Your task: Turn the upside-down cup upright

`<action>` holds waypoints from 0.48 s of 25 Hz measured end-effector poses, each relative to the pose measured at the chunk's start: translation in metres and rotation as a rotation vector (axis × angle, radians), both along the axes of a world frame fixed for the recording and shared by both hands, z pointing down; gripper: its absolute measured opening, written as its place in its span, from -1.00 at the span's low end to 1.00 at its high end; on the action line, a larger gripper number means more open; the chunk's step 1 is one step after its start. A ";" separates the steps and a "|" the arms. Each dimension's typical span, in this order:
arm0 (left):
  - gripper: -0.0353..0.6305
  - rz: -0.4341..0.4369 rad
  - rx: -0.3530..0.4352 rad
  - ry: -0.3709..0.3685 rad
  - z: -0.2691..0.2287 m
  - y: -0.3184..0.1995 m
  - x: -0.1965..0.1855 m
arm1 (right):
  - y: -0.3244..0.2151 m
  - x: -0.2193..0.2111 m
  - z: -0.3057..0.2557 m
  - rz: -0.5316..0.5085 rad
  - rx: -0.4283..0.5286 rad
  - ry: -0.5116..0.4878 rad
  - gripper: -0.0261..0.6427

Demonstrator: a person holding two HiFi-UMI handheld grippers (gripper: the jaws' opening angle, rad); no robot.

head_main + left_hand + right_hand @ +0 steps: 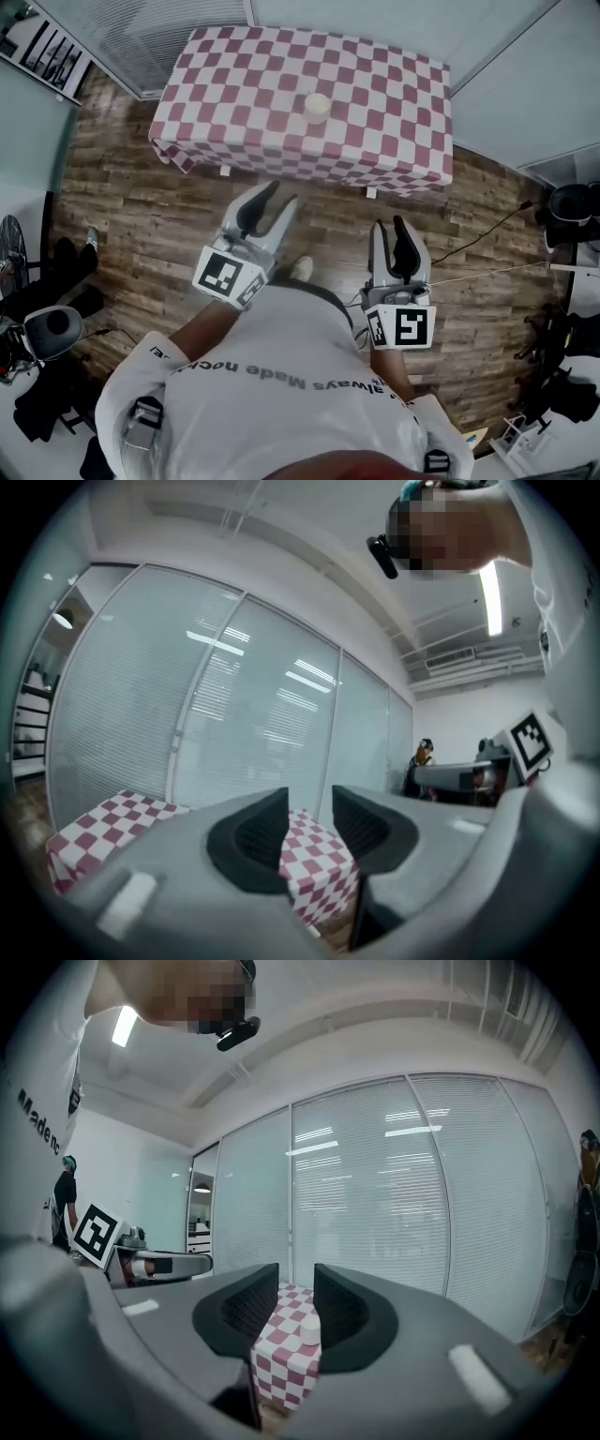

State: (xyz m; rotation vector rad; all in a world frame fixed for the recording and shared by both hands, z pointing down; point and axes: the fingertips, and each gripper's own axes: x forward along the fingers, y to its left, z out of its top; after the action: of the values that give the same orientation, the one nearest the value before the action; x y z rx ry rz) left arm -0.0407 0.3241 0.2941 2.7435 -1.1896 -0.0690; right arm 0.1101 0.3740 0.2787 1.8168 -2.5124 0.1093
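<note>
A small pale cup [317, 105] stands bottom-up near the middle of the red-and-white checkered table [375, 94], well ahead of both grippers. My left gripper [281, 194] is held level over the wooden floor, short of the table's near edge; its jaws sit close together with nothing between them. My right gripper [390, 225] is beside it, jaws a little apart and empty. In the right gripper view the cup [309, 1332] shows on the table [281, 1354] through the right gripper [296, 1283]. The left gripper [310, 808] frames only the table [319, 864].
A glass wall with blinds [375, 1213] runs behind the table. Cables [487, 234] cross the wooden floor at right, near dark gear [572, 206]. More equipment [47, 328] sits at the left. A person [424, 752] stands far off.
</note>
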 end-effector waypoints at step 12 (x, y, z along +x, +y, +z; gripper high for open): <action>-0.45 -0.002 -0.009 0.003 0.009 -0.045 0.009 | -0.045 0.005 0.010 -0.012 -0.014 -0.002 -0.57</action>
State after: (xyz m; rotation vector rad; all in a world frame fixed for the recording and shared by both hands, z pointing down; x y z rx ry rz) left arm -0.0320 0.2794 0.3030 2.7338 -1.1884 -0.0677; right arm 0.1153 0.3292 0.2886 1.7970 -2.5171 0.1290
